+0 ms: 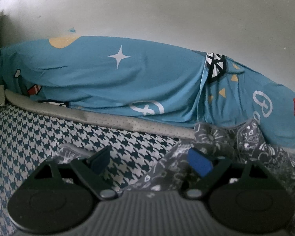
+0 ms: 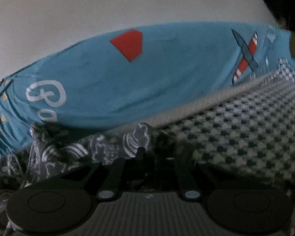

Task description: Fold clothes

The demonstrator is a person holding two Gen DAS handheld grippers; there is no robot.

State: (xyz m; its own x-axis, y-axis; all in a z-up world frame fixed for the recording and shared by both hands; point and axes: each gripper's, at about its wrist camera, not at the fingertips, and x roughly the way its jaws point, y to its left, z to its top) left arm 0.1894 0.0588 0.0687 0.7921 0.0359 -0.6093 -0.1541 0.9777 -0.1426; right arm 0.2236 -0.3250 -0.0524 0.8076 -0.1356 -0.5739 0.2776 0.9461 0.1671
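Right hand-held gripper [image 2: 147, 157] sits lowest and closest, jaws pinched nearly together on the edge of the grey patterned garment [image 2: 72, 151] — that garment's crumpled on the houndstooth bed cover [image 2: 245, 129], just in front of the blue printed bedding [image 2: 112, 82]. Left hand-held gripper [image 1: 149, 161] hangs wide apart over the same cover, its blue pad [image 1: 199, 162] right at the garment's edge — gripping nothing.

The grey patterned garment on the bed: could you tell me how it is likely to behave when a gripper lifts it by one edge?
The garment lies crumpled in soft folds, so it will probably drape limply rather than hold shape. It looks thin, so likely light. The right gripper is shut on its edge, so a pinch seems enough, though the rest may drag over the houndstooth cover.
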